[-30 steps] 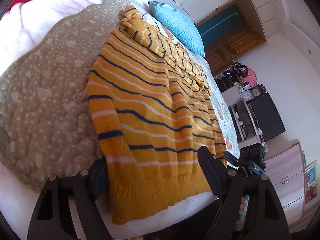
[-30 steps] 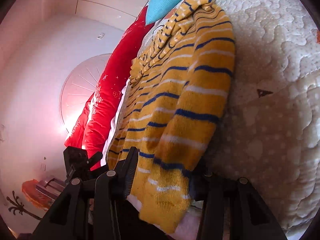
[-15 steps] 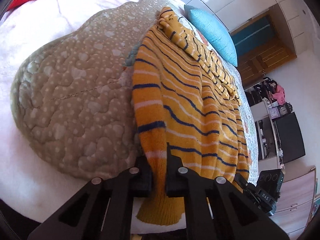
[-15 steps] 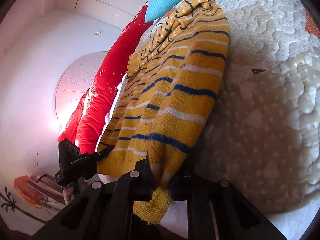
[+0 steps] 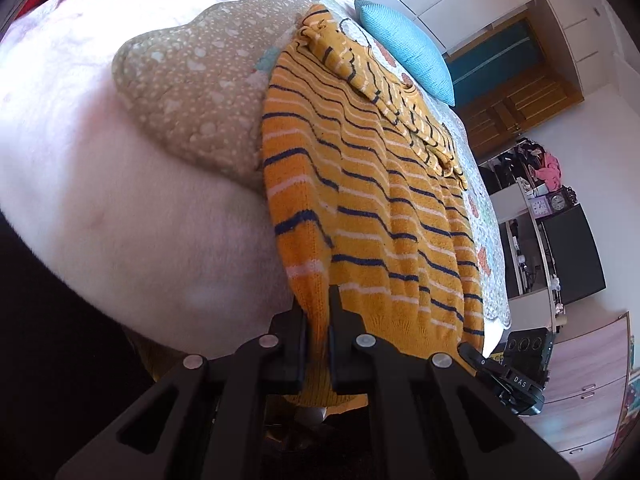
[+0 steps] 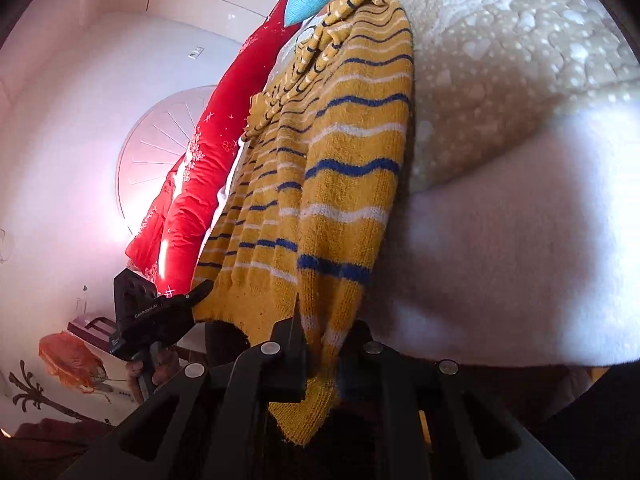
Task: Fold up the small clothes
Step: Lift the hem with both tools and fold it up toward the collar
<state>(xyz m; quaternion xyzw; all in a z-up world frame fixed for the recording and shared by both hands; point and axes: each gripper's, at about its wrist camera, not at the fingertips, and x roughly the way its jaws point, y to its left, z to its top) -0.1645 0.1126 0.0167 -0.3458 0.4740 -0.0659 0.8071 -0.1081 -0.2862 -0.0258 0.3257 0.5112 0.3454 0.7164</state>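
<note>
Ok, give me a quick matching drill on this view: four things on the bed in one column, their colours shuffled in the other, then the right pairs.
Things:
1. sweater
2. cushion
3. blanket
4. quilt

Colours:
A. red
B. beige with pale dots
C. mustard with navy and white stripes
D. turquoise

Pairs: 1-C, 2-D, 3-A, 4-B

We closed both grippers, left gripper and right gripper, on the sweater hem and drew it nearward off the bed edge.
</note>
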